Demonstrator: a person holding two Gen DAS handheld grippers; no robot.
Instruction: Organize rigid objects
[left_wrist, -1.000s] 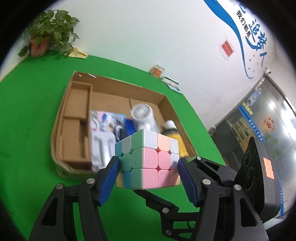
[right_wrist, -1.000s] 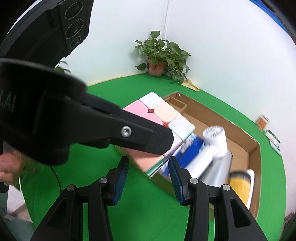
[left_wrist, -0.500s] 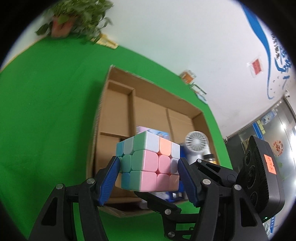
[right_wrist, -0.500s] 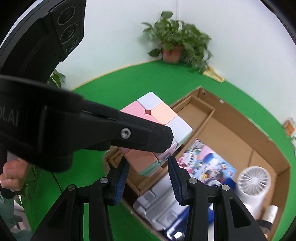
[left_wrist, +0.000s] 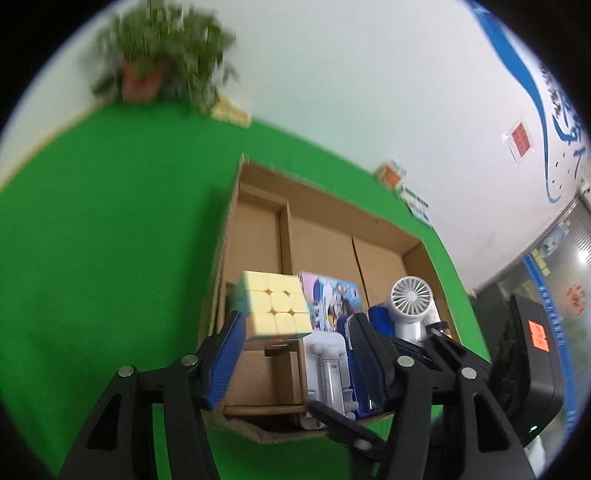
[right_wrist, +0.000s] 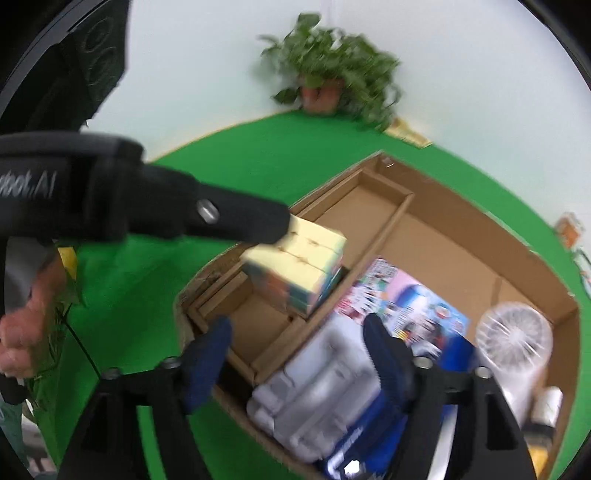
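The left hand-held gripper (left_wrist: 295, 319) stands with its blue pads apart and neither pad presses on anything. Just past its fingertips, nearer its left finger, is the puzzle cube (left_wrist: 273, 304). The cube is tilted with its yellow face up, in the narrow strip of the cardboard box (left_wrist: 325, 192), at the divider beyond the near small compartment. Whether the finger's tip touches it I cannot tell.

The jaws of the right hand-held gripper (right_wrist: 297, 323) are opening, with nothing gripped between them. Below it lie that small compartment and a white packaged item (right_wrist: 314, 387).

Ahead of the left hand-held gripper and to its right lie a colourful printed pack (left_wrist: 332, 299) and a white fan (left_wrist: 410, 299). The box rests on the green surface (left_wrist: 110, 240), and a potted plant (left_wrist: 155, 62) stands farthest off, blurred.
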